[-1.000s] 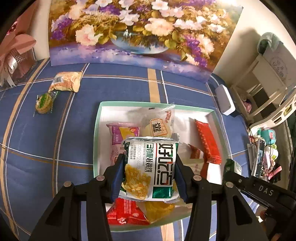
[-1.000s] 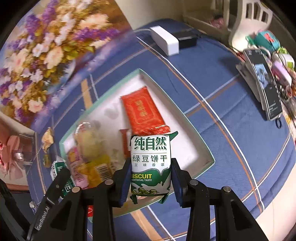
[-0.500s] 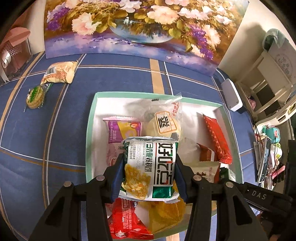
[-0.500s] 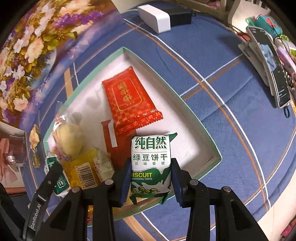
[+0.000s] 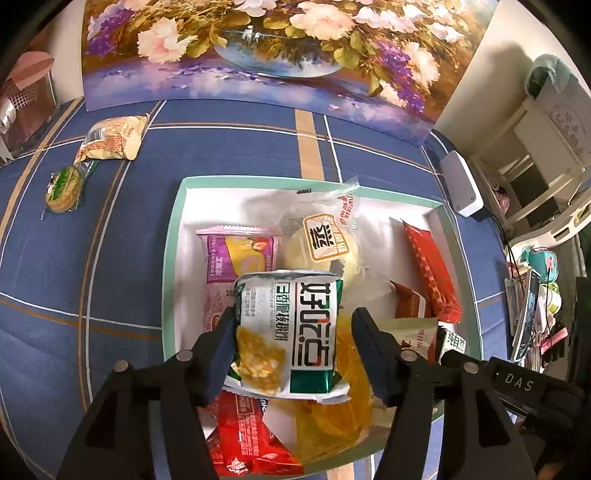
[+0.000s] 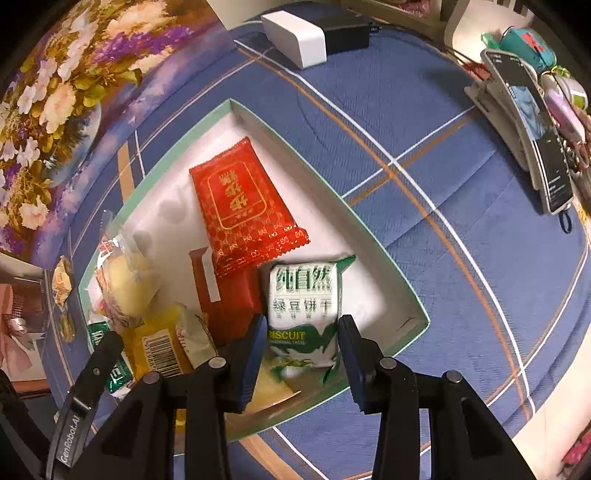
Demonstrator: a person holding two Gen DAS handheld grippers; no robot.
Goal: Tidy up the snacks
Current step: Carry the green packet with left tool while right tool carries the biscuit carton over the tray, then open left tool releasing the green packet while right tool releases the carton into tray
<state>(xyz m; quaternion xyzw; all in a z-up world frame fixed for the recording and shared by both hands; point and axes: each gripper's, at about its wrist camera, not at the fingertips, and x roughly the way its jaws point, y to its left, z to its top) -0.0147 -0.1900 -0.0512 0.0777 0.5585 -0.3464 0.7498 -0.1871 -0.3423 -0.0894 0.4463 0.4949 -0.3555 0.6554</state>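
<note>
A shallow white tray with a mint-green rim (image 5: 173, 236) (image 6: 413, 291) lies on the blue cloth and holds several snack packets. My left gripper (image 5: 293, 332) is open over the tray's near half; a white and green corn snack packet (image 5: 291, 332) lies between its spread fingers on top of the pile. My right gripper (image 6: 303, 339) is open too; a green and white biscuit packet (image 6: 304, 302) lies between its fingers in the tray's near right part, beside a red packet (image 6: 240, 206).
Two loose snacks lie on the cloth left of the tray: a beige packet (image 5: 110, 138) and a round green one (image 5: 64, 188). A flower painting (image 5: 258, 55) stands behind. A white box (image 6: 295, 33) and a phone stand (image 6: 532, 136) sit to the right.
Both grippers lowered toward the tray and opened. The corn snack packet and the biscuit packet, gripped before, now rest loose between the spread fingers.
</note>
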